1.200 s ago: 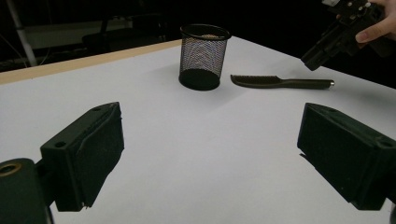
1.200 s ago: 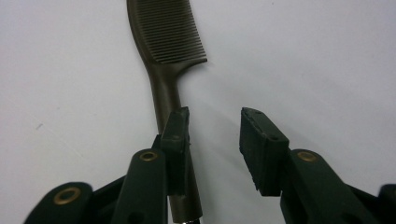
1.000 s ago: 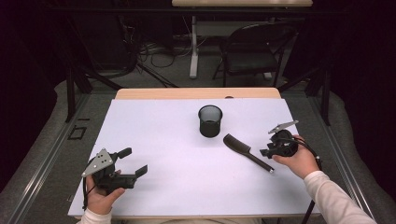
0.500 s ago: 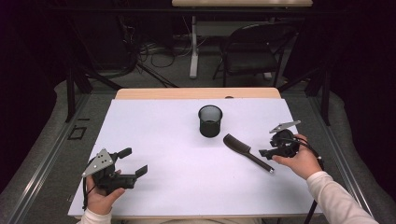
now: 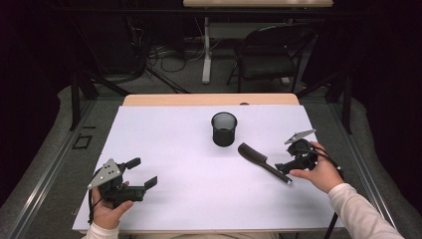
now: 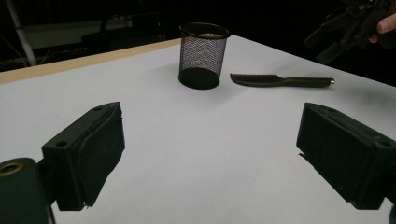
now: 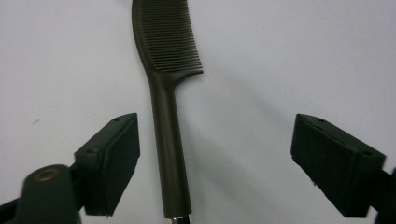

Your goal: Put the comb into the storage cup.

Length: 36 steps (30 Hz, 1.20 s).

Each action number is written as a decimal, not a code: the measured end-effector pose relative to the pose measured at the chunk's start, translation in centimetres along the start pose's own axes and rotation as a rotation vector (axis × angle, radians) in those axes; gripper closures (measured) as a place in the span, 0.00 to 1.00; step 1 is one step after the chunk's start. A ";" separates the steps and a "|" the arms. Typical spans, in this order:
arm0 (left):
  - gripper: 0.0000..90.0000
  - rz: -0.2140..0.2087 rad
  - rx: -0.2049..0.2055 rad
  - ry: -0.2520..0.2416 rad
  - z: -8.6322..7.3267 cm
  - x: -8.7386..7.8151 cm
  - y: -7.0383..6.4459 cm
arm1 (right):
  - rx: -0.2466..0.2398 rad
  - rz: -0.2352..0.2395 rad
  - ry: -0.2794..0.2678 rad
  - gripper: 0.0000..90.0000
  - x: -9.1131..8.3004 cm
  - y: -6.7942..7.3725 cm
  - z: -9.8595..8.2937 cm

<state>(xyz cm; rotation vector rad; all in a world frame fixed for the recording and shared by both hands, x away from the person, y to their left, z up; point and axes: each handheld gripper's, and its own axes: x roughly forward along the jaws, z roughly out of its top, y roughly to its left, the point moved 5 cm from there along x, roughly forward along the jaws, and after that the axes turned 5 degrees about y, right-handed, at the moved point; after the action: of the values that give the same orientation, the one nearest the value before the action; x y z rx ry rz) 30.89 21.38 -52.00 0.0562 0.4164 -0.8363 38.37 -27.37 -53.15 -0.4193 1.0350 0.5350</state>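
Between the right gripper's two black jaws, spread wide and gripping nothing, lies the handle of a dark comb. It sits off-centre, close beside the left-hand jaw in the right gripper view and well apart from the other. The comb lies flat on the white table, teeth end pointing away from the gripper, with the small metal tip of the handle nearest to it.

Seen from the high view, the right gripper hovers at the handle end of the comb, which lies slantwise just beside the black mesh cup. The step in hand looks to be picking up the comb, probably to stand it in the cup.

To do it well, I would shift the gripper sideways until the handle sits midway between the jaws, then lower until the pads straddle it down to the table. The handle is thin and lies flat, so closing too high would likely miss it. Gripping partway up the handle, not at the tip, should keep the comb from swinging.

Farther out, the left gripper is held near the front left of the table, jaws likewise wide apart with nothing between them, facing the cup from well back.
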 end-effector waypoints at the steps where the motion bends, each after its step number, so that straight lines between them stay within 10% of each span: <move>1: 0.09 0.000 0.000 0.000 0.0 0.0 0.0 | -0.006 0.001 0.001 0.16 0.1 0.0 0.0; 11: 0.09 -0.001 -0.001 0.000 0.0 0.0 0.0 | -0.062 0.031 0.052 0.00 0.3 0.4 -0.1; 36: 0.09 0.000 -0.004 0.002 0.0 0.0 0.1 | -0.123 0.000 0.153 0.00 1.8 0.6 1.2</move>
<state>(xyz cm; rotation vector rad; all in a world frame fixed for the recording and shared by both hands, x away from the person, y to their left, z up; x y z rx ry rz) 30.96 21.48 -52.05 0.0536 0.4199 -0.8352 39.58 -25.80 -54.27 -0.5761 1.1522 0.5747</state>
